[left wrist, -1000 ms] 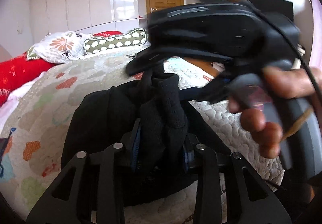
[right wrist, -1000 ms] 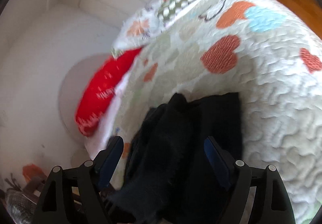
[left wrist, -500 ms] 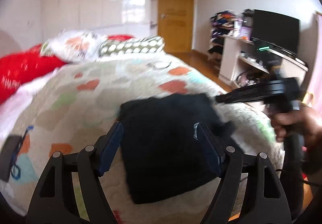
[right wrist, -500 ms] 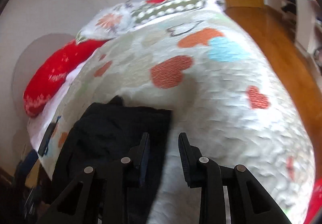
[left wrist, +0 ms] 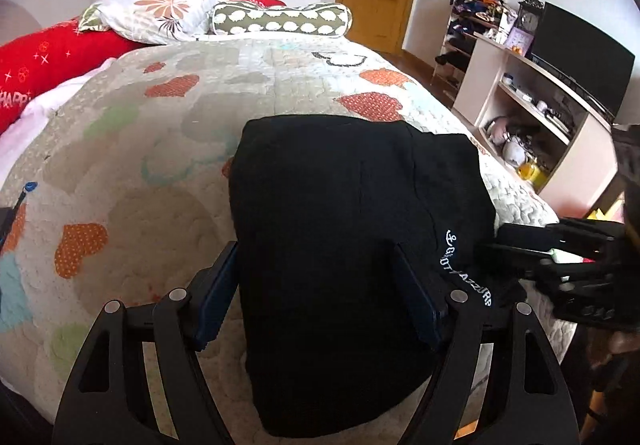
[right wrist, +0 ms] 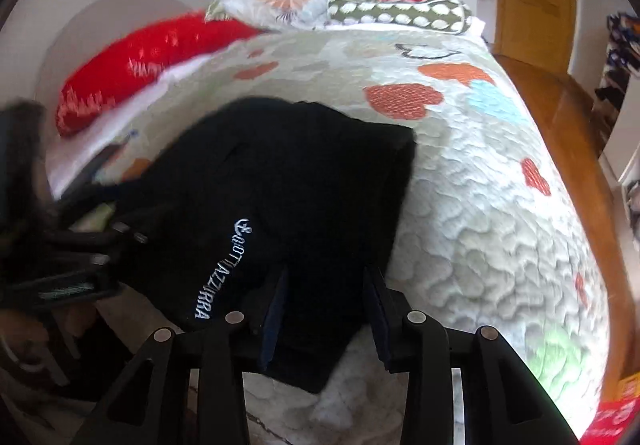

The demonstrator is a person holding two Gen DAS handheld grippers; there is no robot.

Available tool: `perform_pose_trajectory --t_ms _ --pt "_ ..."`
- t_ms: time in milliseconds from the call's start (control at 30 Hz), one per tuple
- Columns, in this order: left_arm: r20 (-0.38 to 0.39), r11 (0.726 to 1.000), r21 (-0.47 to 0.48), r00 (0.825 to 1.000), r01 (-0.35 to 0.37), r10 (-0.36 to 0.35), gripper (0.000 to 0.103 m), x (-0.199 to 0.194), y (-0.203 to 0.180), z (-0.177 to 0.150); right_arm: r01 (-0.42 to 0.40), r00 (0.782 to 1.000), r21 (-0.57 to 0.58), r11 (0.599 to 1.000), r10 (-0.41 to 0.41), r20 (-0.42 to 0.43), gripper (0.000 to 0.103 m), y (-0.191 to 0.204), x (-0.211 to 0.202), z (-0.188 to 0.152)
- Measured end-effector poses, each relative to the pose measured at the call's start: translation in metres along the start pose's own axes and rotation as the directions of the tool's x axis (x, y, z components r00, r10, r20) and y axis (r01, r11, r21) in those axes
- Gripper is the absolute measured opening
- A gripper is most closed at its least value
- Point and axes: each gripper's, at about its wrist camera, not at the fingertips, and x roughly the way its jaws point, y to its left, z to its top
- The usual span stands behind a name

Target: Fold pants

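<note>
Three pillows (left wrist: pixel 160 11) top the heart-patterned quilt (left wrist: pixel 132 149) beneath folded pants (left wrist: pixel 340 205).

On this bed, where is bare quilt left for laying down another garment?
Free: the broad stretch of quilt between the folded black pants and the pillows, plus the strip along the pants' side toward the red cushion. Crowded: the near edge, where the pants lie.

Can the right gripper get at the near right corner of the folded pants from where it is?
Probably yes: the right gripper hangs over that corner of the black pants, jaws partly open, having just widened slightly, nothing blocking.
</note>
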Motion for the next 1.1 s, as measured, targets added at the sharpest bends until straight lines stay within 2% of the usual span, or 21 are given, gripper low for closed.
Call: perform_pose_trajectory --t_ms 100,233,400,500,667,767,833,900,1100 --pt "-0.001 1.000 -0.024 1.000 -0.002 0.002 0.077 -0.007 0.002 0.006 0.033 0.999 0.003 0.999 -0.033 -0.001 0.036 -0.009 -0.017 0.001" --pt "0.041 0.999 -0.012 0.998 -0.040 0.041 0.077 -0.019 0.003 0.016 -0.015 0.997 0.029 0.999 0.013 0.076 0.038 -0.007 -0.032 0.019" --pt "0.025 0.997 -0.016 0.997 -0.075 0.076 0.077 -0.012 0.004 0.028 -0.037 0.992 0.000 0.999 0.036 0.118 0.039 0.014 -0.024 0.039" --pt "-0.007 0.995 -0.025 0.996 -0.094 0.093 0.077 -0.001 0.005 0.032 -0.033 0.993 0.018 0.999 0.031 0.117 0.039 0.017 -0.007 0.049" --pt "-0.039 0.995 -0.040 0.995 -0.089 0.088 0.077 0.015 0.010 0.039 -0.023 0.996 0.099 0.995 0.014 0.091 0.039 0.001 0.014 0.055" --pt "-0.066 0.996 -0.045 0.995 -0.078 0.075 0.077 0.026 0.012 0.043 0.002 0.998 0.098 0.995 -0.008 0.058 0.039 -0.005 0.027 0.061" --pt "-0.074 0.996 -0.047 0.995 -0.077 0.073 0.077 0.030 0.012 0.044 0.011 0.998 0.093 0.996 -0.016 0.053 0.043 -0.009 0.033 0.061" --pt "-0.078 0.996 -0.053 0.995 -0.074 0.069 0.077 0.032 0.012 0.044 0.024 0.998 0.099 0.995 -0.030 0.059 0.047 -0.012 0.037 0.061" --pt "-0.077 0.995 -0.053 0.994 -0.087 0.083 0.078 0.027 0.012 0.043 0.027 0.999 0.116 0.993 -0.032 0.042 0.048 -0.011 0.024 0.057"
